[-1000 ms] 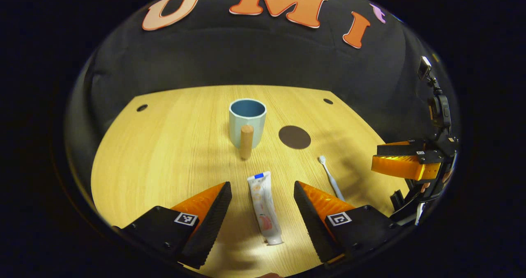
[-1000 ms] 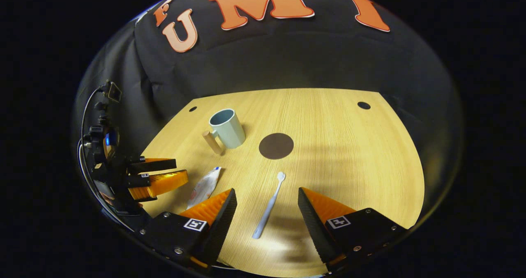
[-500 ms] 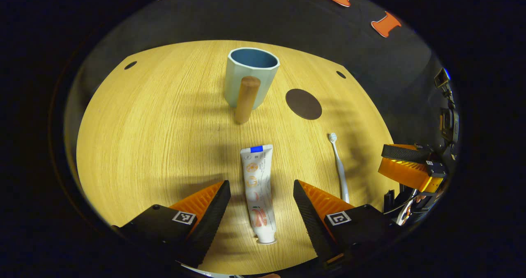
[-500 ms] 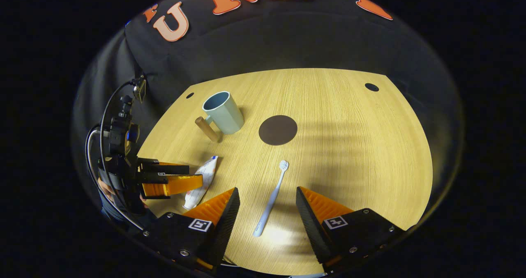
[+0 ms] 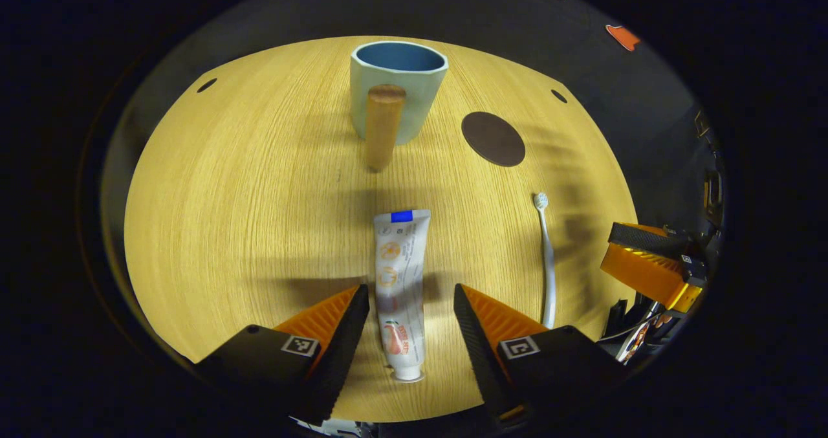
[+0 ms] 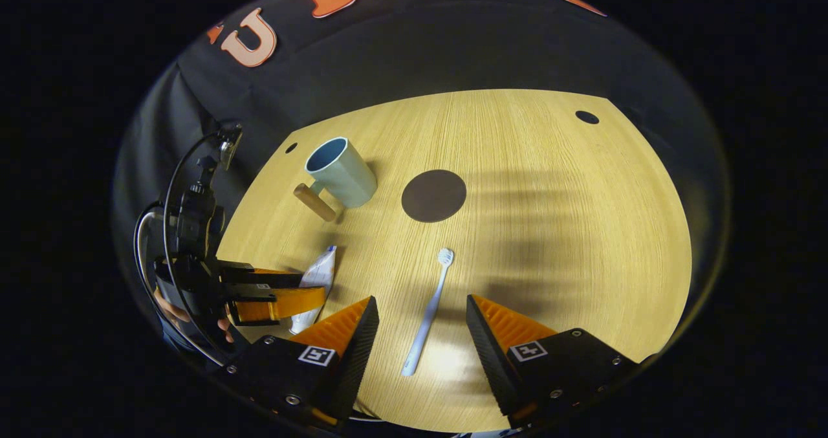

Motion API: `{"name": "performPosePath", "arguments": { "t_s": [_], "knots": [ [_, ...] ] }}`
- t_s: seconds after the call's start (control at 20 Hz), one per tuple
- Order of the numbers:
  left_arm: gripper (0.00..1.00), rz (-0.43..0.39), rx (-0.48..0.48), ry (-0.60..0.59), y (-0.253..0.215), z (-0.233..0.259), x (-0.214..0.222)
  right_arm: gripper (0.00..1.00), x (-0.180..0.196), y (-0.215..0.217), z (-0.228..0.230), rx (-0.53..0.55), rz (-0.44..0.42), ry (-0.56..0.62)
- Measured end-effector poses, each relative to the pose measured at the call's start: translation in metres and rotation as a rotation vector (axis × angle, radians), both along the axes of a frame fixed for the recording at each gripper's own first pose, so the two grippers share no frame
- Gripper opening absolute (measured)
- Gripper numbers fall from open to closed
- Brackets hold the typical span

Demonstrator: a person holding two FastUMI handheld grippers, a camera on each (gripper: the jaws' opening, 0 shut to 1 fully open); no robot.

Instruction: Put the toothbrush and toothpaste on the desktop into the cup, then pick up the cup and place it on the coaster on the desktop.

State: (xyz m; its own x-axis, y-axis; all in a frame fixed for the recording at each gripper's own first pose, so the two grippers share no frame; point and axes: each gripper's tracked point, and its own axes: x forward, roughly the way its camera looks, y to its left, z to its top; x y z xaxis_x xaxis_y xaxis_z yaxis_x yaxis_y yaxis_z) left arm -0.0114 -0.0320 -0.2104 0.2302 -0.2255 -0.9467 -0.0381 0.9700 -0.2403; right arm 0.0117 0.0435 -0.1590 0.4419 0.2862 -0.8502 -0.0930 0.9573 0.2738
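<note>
Wood desk: pale top point(image 5: 226, 186) carries every task thing, all lying loose.
Left gripper view, left gripper point(image 5: 410, 305): open, its fingers either side of the paste point(image 5: 401, 283), apart from it; judged lined up for a grasp across the tube's lower half.
Left gripper view, paste: flat, cap end toward the near edge, crimped end pointing at the cup.
Left gripper view, cup point(image 5: 399, 82): upright near the far edge, empty, wooden handle point(image 5: 383, 126) facing the camera; the open mouth is ready to take both items.
Left gripper view, coaster point(image 5: 493, 138): dark disc just right of the cup, bare.
Left gripper view, brush point(image 5: 547, 257): toward the right edge, head pointing away.
Right gripper view, right gripper point(image 6: 420, 318): open, fingers straddling the brush point(image 6: 427, 318) handle without contact; probably readying its own pick.
Right gripper view, coaster point(image 6: 433, 195): mid-desk, between cup point(image 6: 341, 171) and brush head.
Right gripper view, left gripper point(image 6: 278, 292): at the left edge, over the paste point(image 6: 315, 283).
Progress: nothing in the cup yet; both grasps pending.
</note>
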Motion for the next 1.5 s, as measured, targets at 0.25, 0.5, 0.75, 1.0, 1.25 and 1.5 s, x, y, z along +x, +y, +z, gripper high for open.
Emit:
{"name": "performPosePath", "arguments": {
  "t_s": [0.25, 0.5, 0.75, 1.0, 1.25, 1.5],
  "knots": [
    [0.5, 0.024, 0.019, 0.065, 0.011, -0.006, -0.006, 0.83, -0.001, 0.001, -0.004, 0.0, -0.002, 0.027],
    [0.33, 0.015, -0.007, 0.047, 0.012, 0.011, 0.009, 0.8, -0.009, 0.011, -0.018, -0.034, 0.052, 0.082],
    [0.18, 0.016, -0.045, 0.007, 0.017, 0.035, 0.031, 0.76, -0.018, 0.017, -0.039, -0.067, 0.092, 0.163],
    [0.18, 0.025, -0.057, -0.028, 0.015, 0.03, 0.031, 0.65, -0.018, 0.019, -0.051, -0.107, 0.089, 0.193],
    [0.18, 0.028, -0.065, -0.075, 0.019, 0.033, 0.037, 0.52, -0.023, 0.018, -0.068, -0.161, 0.098, 0.234],
    [0.18, 0.036, -0.055, -0.112, 0.02, 0.038, 0.037, 0.29, -0.019, 0.007, -0.075, -0.213, 0.064, 0.243]
  ]
}}
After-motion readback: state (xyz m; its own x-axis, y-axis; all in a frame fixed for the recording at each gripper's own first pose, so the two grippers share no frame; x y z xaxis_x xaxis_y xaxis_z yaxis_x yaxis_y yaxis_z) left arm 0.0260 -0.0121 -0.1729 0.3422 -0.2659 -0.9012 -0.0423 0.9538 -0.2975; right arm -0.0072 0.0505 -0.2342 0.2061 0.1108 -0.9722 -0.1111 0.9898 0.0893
